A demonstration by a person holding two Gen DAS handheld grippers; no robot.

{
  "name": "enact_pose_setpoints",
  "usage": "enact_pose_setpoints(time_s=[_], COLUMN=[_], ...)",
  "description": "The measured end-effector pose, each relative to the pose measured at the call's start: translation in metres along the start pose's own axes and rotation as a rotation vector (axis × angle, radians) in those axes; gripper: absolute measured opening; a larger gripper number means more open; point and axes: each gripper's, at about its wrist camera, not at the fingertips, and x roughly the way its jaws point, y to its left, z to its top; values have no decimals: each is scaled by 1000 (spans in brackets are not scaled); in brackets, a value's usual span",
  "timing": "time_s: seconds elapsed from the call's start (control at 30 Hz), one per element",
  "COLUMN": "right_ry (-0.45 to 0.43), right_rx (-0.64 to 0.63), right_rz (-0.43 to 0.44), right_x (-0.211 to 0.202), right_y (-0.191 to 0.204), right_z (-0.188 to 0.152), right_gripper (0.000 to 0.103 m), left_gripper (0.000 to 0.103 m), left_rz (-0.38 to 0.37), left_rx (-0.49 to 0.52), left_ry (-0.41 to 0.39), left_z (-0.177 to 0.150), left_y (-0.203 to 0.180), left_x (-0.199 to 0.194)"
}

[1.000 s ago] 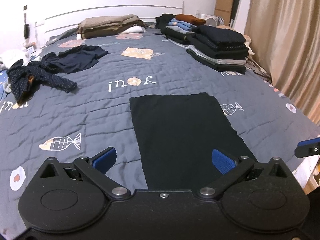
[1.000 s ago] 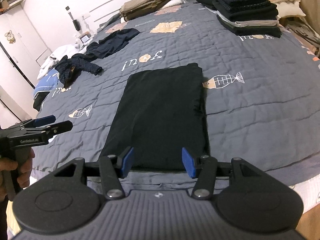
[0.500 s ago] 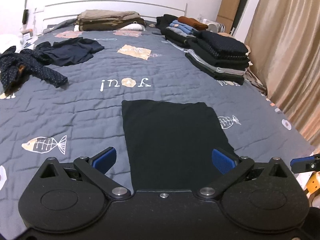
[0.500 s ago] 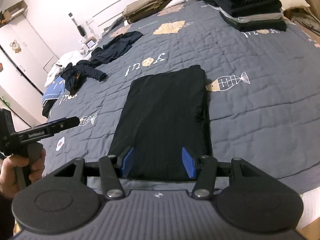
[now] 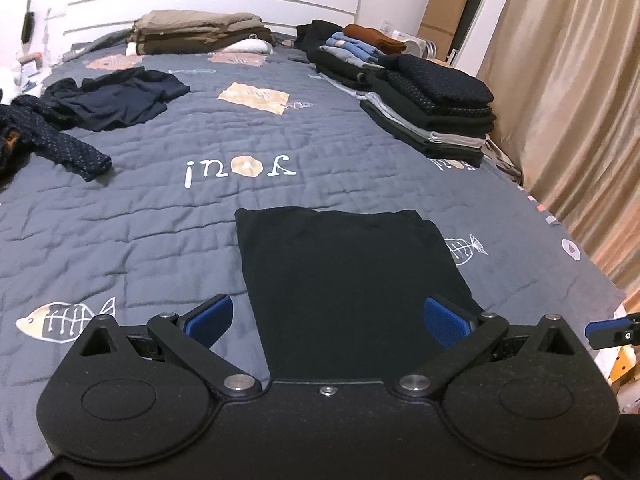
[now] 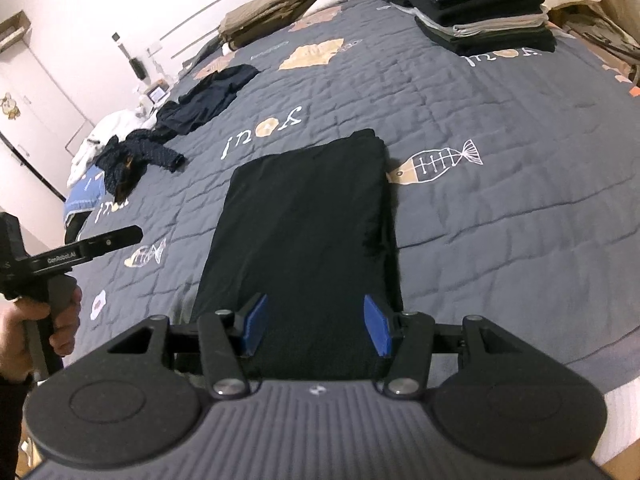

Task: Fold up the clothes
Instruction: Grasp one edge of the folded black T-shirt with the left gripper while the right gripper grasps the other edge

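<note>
A black garment (image 5: 344, 276) lies flat on the grey quilt, folded into a long rectangle; the right wrist view shows it too (image 6: 308, 220), with a rumpled right edge. My left gripper (image 5: 328, 320) hovers open over the garment's near end, its blue pads wide apart with nothing between them. My right gripper (image 6: 316, 328) is also open above the near end, holding nothing. The left gripper (image 6: 80, 252), held by a hand, shows at the left edge of the right wrist view. A blue tip of the right gripper (image 5: 608, 328) shows at the right edge of the left wrist view.
Unfolded dark clothes (image 5: 116, 100) and a dotted dark piece (image 5: 48, 140) lie at the far left of the bed. Stacks of folded clothes (image 5: 436, 108) stand at the far right, and brown folded ones (image 5: 200, 32) by the headboard. A curtain (image 5: 580, 120) hangs on the right.
Both grippers have dropped lower and closer over the near end of the black garment. Both stay open. The garment has not moved.
</note>
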Motion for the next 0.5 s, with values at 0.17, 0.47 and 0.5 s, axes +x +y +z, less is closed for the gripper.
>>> enact_pose_setpoints(time_s=[0.17, 0.47, 0.5], right_ry=[11, 9, 10], right_rx=[54, 98, 102], right_rz=[30, 57, 60], right_x=[17, 37, 39], right_y=[-12, -19, -20], right_z=[1, 1, 1], right_gripper=[52, 52, 52], left_gripper=[102, 99, 99], left_rz=[-86, -132, -138], left_rx=[-47, -120, -127], left_ry=[7, 76, 82], left_z=[6, 6, 6], left_y=[26, 65, 69], left_x=[28, 92, 98])
